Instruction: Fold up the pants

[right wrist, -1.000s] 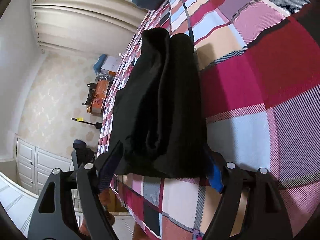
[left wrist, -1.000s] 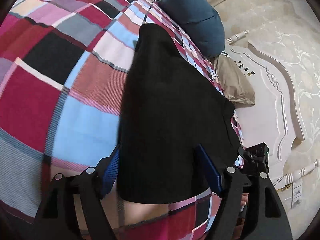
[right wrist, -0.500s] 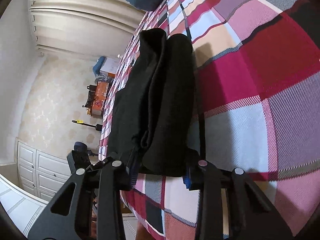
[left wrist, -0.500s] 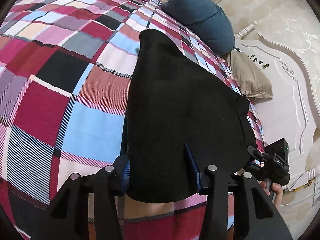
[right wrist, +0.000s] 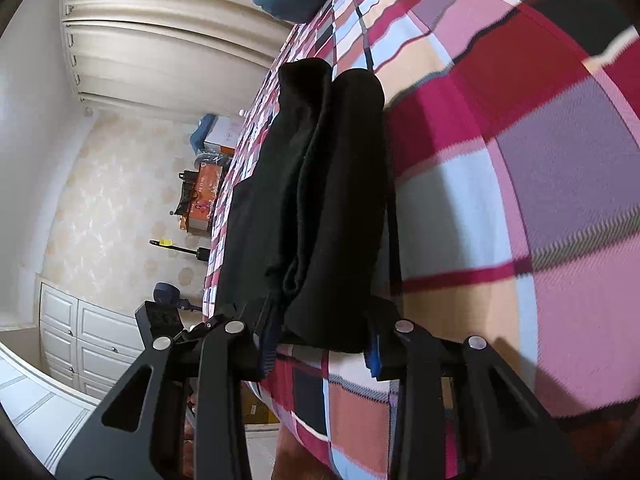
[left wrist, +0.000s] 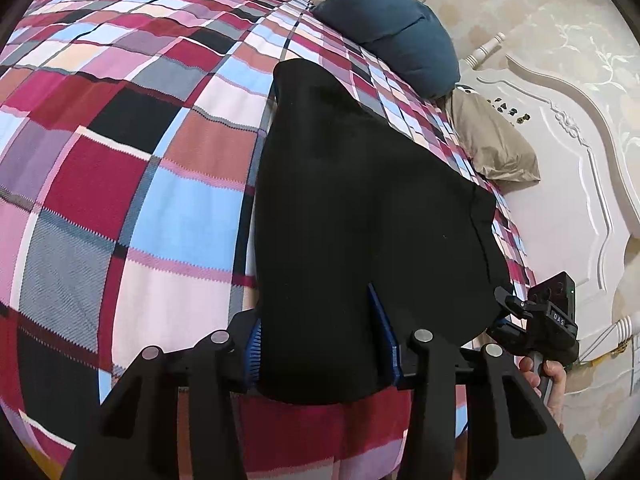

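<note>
Black pants [left wrist: 360,200] lie folded lengthwise on a plaid bedspread [left wrist: 120,200], stretching away toward the pillows. My left gripper [left wrist: 320,332] is shut on the near end of the cloth, whose bunched edge fills the gap between the blue pads. In the right wrist view the pants [right wrist: 332,200] show as two thick rolled layers, and my right gripper [right wrist: 322,344] is shut on that near end too. The right gripper's body [left wrist: 548,320], held by a hand, sits at the pants' right corner in the left wrist view.
A dark blue pillow [left wrist: 396,28] and a beige pillow [left wrist: 492,144] lie at the head of the bed against a white headboard [left wrist: 560,160]. Beside the bed are curtains [right wrist: 160,40], white cabinets [right wrist: 80,340] and boxes [right wrist: 200,192] on the floor.
Both grippers went from wide open around the pants' near end to shut on it. The gripped edge has bunched and lifted slightly off the bedspread.
</note>
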`<act>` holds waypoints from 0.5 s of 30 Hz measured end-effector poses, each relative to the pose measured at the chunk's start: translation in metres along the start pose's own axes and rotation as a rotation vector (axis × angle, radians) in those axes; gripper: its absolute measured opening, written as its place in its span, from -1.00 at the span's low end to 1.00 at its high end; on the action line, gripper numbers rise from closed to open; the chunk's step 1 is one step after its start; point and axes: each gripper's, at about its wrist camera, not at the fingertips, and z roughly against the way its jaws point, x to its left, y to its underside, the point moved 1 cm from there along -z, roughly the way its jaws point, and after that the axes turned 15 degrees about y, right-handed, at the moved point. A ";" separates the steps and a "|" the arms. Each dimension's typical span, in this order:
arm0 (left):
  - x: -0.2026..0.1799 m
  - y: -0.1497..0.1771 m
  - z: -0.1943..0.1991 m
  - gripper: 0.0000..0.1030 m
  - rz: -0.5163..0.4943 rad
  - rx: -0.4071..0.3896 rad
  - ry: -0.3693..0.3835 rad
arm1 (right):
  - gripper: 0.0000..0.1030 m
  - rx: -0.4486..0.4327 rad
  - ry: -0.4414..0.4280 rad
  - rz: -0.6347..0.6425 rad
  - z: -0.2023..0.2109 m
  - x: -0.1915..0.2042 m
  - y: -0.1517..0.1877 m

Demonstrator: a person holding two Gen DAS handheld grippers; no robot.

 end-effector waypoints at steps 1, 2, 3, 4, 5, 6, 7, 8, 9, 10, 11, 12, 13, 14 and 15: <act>0.000 0.001 0.000 -0.10 -0.001 0.000 0.001 | -0.36 0.001 -0.004 -0.003 0.000 -0.001 0.001; 0.000 0.002 0.001 -0.10 0.000 0.000 0.003 | -0.36 0.002 -0.005 -0.005 -0.001 -0.002 0.000; 0.000 0.002 0.001 -0.10 0.000 0.000 0.004 | -0.36 0.001 -0.009 -0.009 -0.001 -0.004 0.002; 0.001 0.003 0.001 -0.10 0.000 -0.001 0.006 | -0.36 0.001 -0.011 -0.010 -0.001 -0.006 0.003; 0.002 0.002 0.000 -0.10 0.000 -0.001 0.008 | -0.36 0.000 -0.014 -0.012 -0.002 -0.007 0.003; 0.002 0.002 0.000 -0.10 0.001 -0.002 0.009 | -0.36 0.001 -0.016 -0.015 -0.004 -0.006 -0.001; 0.003 0.003 0.000 -0.10 0.002 -0.002 0.011 | -0.36 0.000 -0.019 -0.018 -0.005 -0.007 -0.001; 0.003 0.003 0.000 -0.10 0.002 -0.002 0.012 | -0.36 0.000 -0.020 -0.017 -0.005 -0.007 -0.002; 0.003 0.003 0.000 -0.10 0.002 -0.003 0.012 | -0.36 -0.001 -0.021 -0.020 -0.006 -0.007 -0.003; 0.003 0.003 0.000 -0.10 0.001 -0.002 0.010 | -0.36 -0.002 -0.022 -0.021 -0.006 -0.007 -0.003; 0.003 0.003 0.000 -0.10 0.000 -0.003 0.010 | -0.36 -0.002 -0.022 -0.021 -0.006 -0.008 -0.003; 0.003 0.003 0.000 -0.10 -0.002 -0.003 0.008 | -0.36 -0.003 -0.023 -0.022 -0.007 -0.009 -0.003; 0.003 0.003 0.000 -0.10 -0.001 -0.003 0.009 | -0.36 -0.003 -0.023 -0.022 -0.006 -0.010 -0.002; 0.003 0.003 0.000 -0.10 -0.001 -0.003 0.008 | -0.36 -0.004 -0.022 -0.020 -0.006 -0.010 -0.001; 0.003 0.003 0.000 -0.10 -0.001 -0.003 0.009 | -0.36 -0.005 -0.021 -0.019 -0.006 -0.010 -0.001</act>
